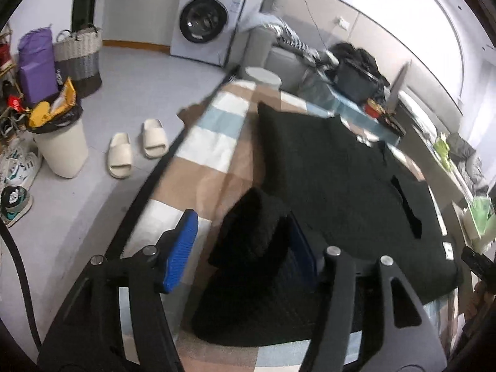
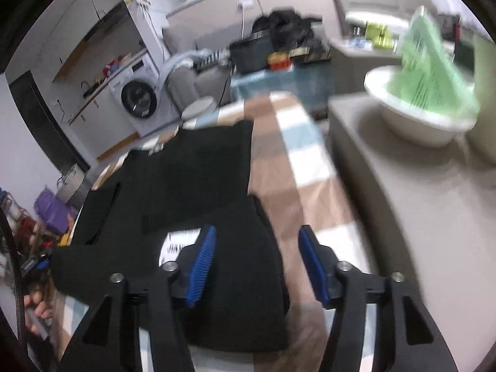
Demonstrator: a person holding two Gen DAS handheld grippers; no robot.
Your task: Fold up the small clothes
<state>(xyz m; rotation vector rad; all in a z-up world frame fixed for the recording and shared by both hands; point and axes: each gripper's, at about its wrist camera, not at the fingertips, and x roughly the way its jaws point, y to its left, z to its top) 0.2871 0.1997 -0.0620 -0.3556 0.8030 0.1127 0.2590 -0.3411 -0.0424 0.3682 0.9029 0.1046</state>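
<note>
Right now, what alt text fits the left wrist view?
A black garment lies spread on a checked cloth, one bunched edge between the open left gripper. White slippers and a washing machine stand behind.

Black garment (image 1: 334,167), checked beige-blue-white cloth (image 1: 214,142)

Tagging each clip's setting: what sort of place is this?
Most likely a lived-in home room with a laundry corner: a washing machine against the wall, slippers on the floor, and a black garment on a checked tablecloth.
</note>
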